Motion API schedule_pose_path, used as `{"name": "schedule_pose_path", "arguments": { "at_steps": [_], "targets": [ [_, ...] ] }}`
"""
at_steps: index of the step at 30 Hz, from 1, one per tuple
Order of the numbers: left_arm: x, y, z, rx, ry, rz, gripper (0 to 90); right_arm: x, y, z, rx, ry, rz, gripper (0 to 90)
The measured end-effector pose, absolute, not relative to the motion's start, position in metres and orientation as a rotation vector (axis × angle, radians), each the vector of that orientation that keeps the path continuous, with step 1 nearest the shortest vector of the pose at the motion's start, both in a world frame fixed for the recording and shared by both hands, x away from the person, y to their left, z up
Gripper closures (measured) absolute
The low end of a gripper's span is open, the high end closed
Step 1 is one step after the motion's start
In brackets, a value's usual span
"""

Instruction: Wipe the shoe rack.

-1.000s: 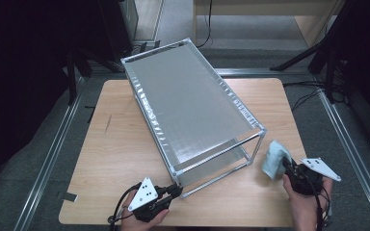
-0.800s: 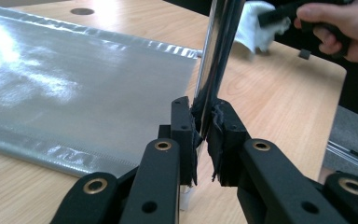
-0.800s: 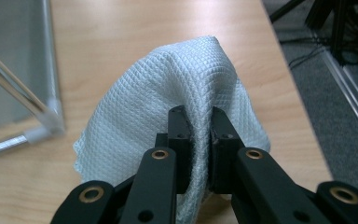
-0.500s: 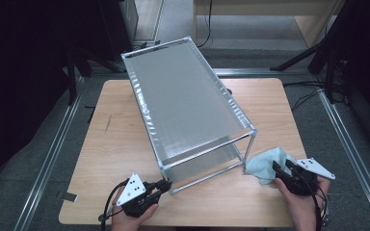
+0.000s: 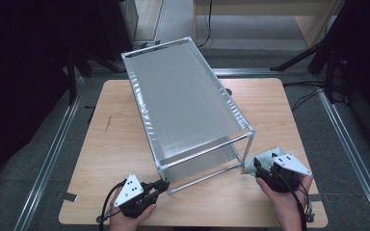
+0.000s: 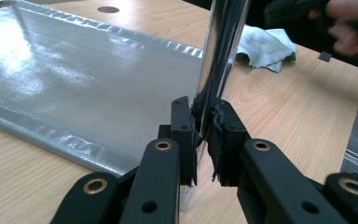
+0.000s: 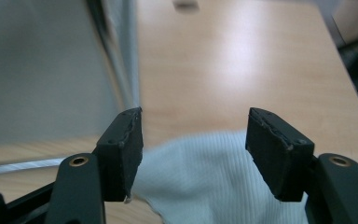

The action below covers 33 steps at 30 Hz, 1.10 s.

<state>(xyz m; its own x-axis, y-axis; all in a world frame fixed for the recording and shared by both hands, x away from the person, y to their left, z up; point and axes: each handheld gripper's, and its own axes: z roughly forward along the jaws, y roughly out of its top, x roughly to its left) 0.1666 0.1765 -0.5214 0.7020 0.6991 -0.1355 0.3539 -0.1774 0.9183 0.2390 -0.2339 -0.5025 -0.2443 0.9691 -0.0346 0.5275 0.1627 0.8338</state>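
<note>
A chrome-framed rack (image 5: 188, 103) with silvery panels stands slantwise on the wooden table (image 5: 115, 144). My left gripper (image 5: 161, 185) is at its near left corner. In the left gripper view the left gripper (image 6: 205, 126) is shut on the rack's upright chrome post (image 6: 221, 56). A pale blue-white cloth (image 5: 262, 158) lies on the table by the rack's near right post. My right gripper (image 5: 257, 166) sits just over it. In the right gripper view the right gripper (image 7: 193, 140) stands open, with the cloth (image 7: 200, 186) lying on the table under the jaws.
The rack's lower panel (image 6: 84, 79) lies close to the tabletop. The other hand (image 6: 349, 18) and the cloth (image 6: 265, 46) appear beyond the post. Bare wood (image 7: 242, 60) stretches ahead of the right gripper. Metal floor rails (image 5: 48, 159) flank the table.
The right gripper brought the cloth down from mid-air to the table beside the rack's right post, and its jaws now stand open. The left gripper stayed on the post.
</note>
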Motion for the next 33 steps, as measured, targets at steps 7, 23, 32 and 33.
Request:
{"name": "schedule_pose_path", "arguments": {
  "at_steps": [7,23,32,33],
  "targets": [
    [0.165,0.185,-0.522,1.778,0.851,0.391,81.0,0.257,-0.258,-0.545,1.554,1.926,0.812,53.8],
    [0.168,0.194,-0.522,1.768,0.874,0.398,80.9,0.235,-0.255,-0.505,1.409,1.835,1.204,40.6],
    [0.167,0.192,-0.522,1.763,0.880,0.404,80.9,0.241,-0.197,-0.497,1.317,1.942,1.257,50.4],
    [0.166,0.192,-0.522,1.767,0.876,0.404,81.0,0.244,-0.195,-0.498,1.350,1.912,1.249,55.0]
  ]
}}
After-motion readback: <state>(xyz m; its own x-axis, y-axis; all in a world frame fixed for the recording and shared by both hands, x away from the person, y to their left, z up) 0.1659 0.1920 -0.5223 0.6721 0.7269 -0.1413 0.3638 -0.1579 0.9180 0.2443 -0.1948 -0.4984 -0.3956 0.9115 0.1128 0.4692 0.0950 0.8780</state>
